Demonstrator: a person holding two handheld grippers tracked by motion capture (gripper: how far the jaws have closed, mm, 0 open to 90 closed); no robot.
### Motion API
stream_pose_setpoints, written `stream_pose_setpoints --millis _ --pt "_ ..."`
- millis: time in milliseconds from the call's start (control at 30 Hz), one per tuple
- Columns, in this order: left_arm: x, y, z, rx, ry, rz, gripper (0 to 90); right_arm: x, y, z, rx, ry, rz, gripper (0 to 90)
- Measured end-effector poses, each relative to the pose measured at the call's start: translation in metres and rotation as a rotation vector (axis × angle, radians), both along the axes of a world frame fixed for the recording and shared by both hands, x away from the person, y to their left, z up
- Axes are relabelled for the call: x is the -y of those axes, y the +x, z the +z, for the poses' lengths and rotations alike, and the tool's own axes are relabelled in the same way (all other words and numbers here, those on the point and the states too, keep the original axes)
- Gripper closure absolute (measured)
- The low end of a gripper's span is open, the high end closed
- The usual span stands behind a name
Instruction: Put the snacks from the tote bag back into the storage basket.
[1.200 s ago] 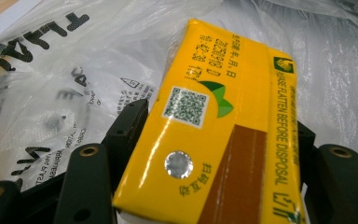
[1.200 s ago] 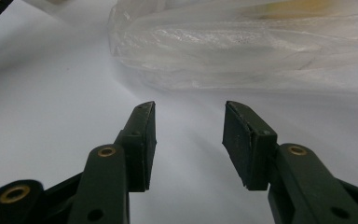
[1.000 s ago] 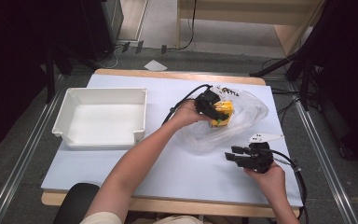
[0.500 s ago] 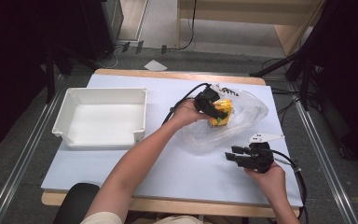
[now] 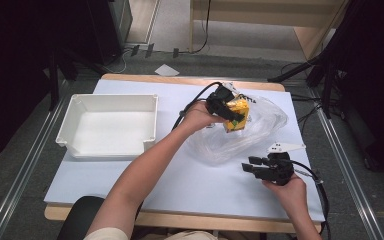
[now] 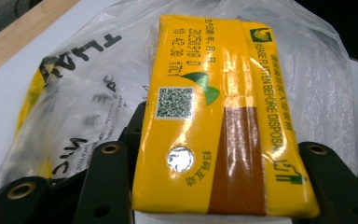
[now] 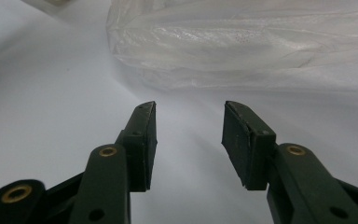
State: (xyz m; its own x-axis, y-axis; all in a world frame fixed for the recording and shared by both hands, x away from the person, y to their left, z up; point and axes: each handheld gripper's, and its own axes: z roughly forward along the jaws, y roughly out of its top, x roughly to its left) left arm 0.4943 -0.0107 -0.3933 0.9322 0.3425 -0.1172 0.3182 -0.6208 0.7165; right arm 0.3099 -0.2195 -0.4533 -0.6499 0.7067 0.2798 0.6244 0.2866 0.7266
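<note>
A yellow drink carton (image 5: 241, 109) with a QR code and a foil straw hole hangs just above a clear plastic bag (image 5: 250, 135) at the table's far middle. My left gripper (image 5: 230, 114) is shut on it. In the left gripper view the carton (image 6: 214, 126) sits between the two jaws of the left gripper (image 6: 214, 158), with the printed bag (image 6: 74, 93) behind it. My right gripper (image 5: 252, 167) rests low near the front right, open, with nothing between its fingers. In the right gripper view the right gripper (image 7: 189, 140) points at the bag's near edge (image 7: 242, 46).
A white rectangular tray (image 5: 145, 125) stands on the left half of the pale table (image 5: 180, 185), with nothing in it. Cables trail from both grippers. Dark equipment stands and floor lie beyond the table's far and right edges.
My left gripper has lifted the yellow carton slightly above the bag. The right gripper has stayed where it was.
</note>
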Motion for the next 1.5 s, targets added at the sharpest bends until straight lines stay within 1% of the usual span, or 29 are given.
stream_pose_setpoints --millis 67,200,267,333,400,533,600,667,767,867,933,1000,1100,1233,1300,1400,1467,1500 --pt "-0.002 -0.001 0.003 0.002 0.011 -0.001 51.4 0.0 0.0 0.0 -0.001 0.0 0.004 56.6" --pt "-0.006 -0.003 0.011 -0.008 0.005 0.005 51.4 -0.001 0.0 -0.001 0.007 0.005 0.013 56.5" --pt "-0.007 -0.005 0.017 -0.022 0.005 0.013 51.5 -0.001 0.0 -0.001 0.006 0.0 0.015 56.3" --pt "-0.009 -0.007 0.021 -0.023 0.007 0.009 51.5 -0.001 0.0 -0.001 0.004 -0.002 0.017 56.1" --pt "-0.011 -0.011 0.025 -0.012 0.012 -0.001 51.5 -0.001 0.0 -0.001 0.008 0.002 0.016 55.5" --pt "-0.018 -0.013 0.033 -0.029 -0.01 -0.006 51.5 0.0 0.0 -0.001 0.003 0.021 0.011 53.1" --pt "-0.021 -0.016 0.036 -0.023 -0.004 -0.016 51.5 0.0 0.0 -0.001 0.009 0.022 0.018 53.1" --pt "-0.024 -0.02 0.038 -0.021 0.0 -0.021 51.5 0.0 0.0 -0.001 0.015 0.023 0.019 52.9" --pt "-0.029 -0.026 0.04 -0.026 -0.004 -0.022 51.5 -0.001 0.001 -0.002 0.016 0.021 0.021 52.5" --pt "-0.031 -0.03 0.043 -0.028 0.01 -0.026 51.6 -0.001 0.001 -0.002 0.013 0.02 0.025 52.3" --pt "-0.033 -0.033 0.044 -0.024 0.006 -0.03 51.6 -0.002 0.0 -0.002 0.014 0.019 0.024 52.3" --pt "-0.035 -0.036 0.045 -0.029 0.004 -0.034 51.6 -0.001 0.0 -0.002 0.015 0.019 0.023 52.3" --pt "-0.04 -0.04 0.047 -0.028 -0.006 -0.025 51.6 -0.002 0.001 -0.002 0.014 0.018 0.025 52.3" --pt "-0.047 -0.046 0.05 -0.034 -0.006 -0.019 51.6 -0.002 0.0 -0.003 0.014 0.015 0.027 52.3" --pt "-0.051 -0.049 0.051 -0.03 -0.009 -0.014 51.5 -0.002 0.001 -0.003 0.014 0.015 0.025 52.3" --pt "-0.057 -0.053 0.052 -0.034 -0.011 -0.001 51.6 -0.002 0.001 -0.003 0.01 0.012 0.023 52.3" --pt "-0.061 -0.054 0.051 -0.029 -0.012 0.0 51.6 -0.003 0.001 -0.004 0.01 0.012 0.024 52.3" --pt "-0.063 -0.055 0.05 -0.034 -0.015 0.005 51.6 -0.003 0.001 -0.004 0.01 0.011 0.024 52.3"
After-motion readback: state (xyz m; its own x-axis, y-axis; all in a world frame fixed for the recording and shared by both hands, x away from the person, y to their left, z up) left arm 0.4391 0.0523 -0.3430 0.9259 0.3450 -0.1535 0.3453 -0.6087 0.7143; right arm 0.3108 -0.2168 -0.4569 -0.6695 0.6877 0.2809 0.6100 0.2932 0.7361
